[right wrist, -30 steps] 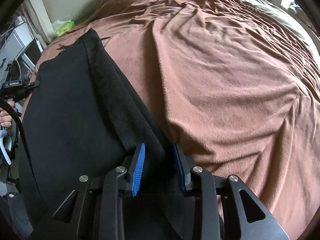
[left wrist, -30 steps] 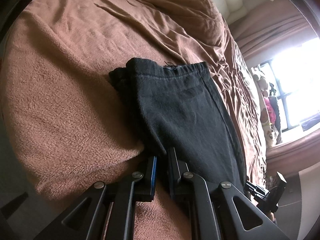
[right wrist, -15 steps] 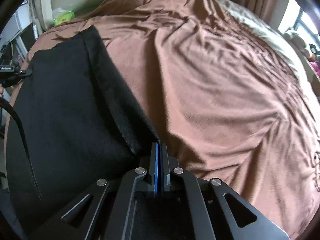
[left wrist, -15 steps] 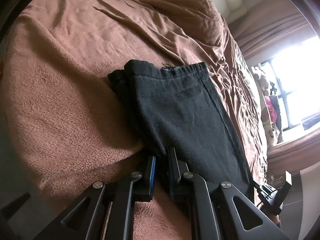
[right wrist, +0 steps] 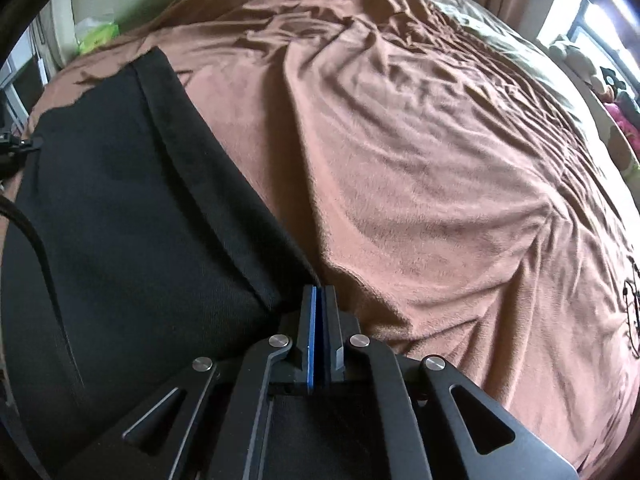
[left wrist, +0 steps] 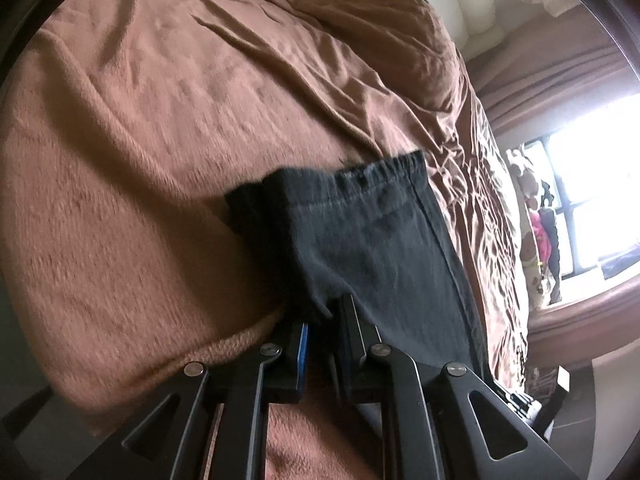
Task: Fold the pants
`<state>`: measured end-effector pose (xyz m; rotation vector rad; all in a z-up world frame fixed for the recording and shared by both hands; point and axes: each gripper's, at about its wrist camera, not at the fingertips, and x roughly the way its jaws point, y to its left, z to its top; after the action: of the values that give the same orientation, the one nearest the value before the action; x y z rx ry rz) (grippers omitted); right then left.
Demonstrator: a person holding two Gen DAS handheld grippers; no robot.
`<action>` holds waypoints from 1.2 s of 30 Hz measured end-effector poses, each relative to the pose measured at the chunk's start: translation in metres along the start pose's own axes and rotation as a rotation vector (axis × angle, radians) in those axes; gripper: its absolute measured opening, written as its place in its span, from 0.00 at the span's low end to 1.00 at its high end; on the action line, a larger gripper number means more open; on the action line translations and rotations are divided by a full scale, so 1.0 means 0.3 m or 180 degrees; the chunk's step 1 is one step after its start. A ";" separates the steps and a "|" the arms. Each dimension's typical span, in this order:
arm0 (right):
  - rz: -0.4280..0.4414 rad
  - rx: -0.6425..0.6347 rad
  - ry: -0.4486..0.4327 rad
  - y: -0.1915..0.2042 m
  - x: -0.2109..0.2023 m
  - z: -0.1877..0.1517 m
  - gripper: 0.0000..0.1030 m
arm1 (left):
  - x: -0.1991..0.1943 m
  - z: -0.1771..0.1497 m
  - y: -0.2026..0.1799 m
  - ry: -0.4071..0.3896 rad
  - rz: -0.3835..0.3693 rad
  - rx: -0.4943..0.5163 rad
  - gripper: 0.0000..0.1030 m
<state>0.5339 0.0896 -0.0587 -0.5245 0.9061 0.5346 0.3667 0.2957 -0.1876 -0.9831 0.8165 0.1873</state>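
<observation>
Black pants (left wrist: pixel 380 248) lie folded lengthwise on a brown blanket (left wrist: pixel 160 140), waistband at the far end. My left gripper (left wrist: pixel 322 320) sits at their near left edge. Its jaws are opening, with a bunched fold of black cloth between them that the pads still touch. In the right wrist view the pants (right wrist: pixel 120 220) fill the left side. My right gripper (right wrist: pixel 320 300) is shut at their right edge, where the cloth runs into the fingertips and is lifted a little off the blanket (right wrist: pixel 420 160).
A bright window (left wrist: pixel 592 168) with stuffed toys (left wrist: pixel 536 208) on its sill stands past the bed's right side. A green packet (right wrist: pixel 96 34) lies by the wall at the far left. A black cable (right wrist: pixel 32 232) crosses the pants.
My right gripper closed its jaws on the pants' right edge and tilted up a little. My left gripper stayed at the near left edge.
</observation>
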 end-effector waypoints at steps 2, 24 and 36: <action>0.0093 0.0042 -0.0008 0.003 -0.008 0.002 0.03 | -0.015 0.008 0.009 -0.0070 0.0017 -0.0051 0.19; -0.0084 0.0152 -0.0004 0.158 0.225 0.226 0.30 | -0.004 0.085 0.055 -0.0242 0.0084 -0.0113 0.08; 0.0141 0.0722 -0.0203 0.080 -0.018 0.150 0.29 | 0.012 0.087 0.019 -0.0177 0.0149 -0.0020 0.09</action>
<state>0.5425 0.1347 -0.0359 -0.2810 0.9056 0.4787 0.3801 0.3190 -0.1863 -0.9612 0.7889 0.2565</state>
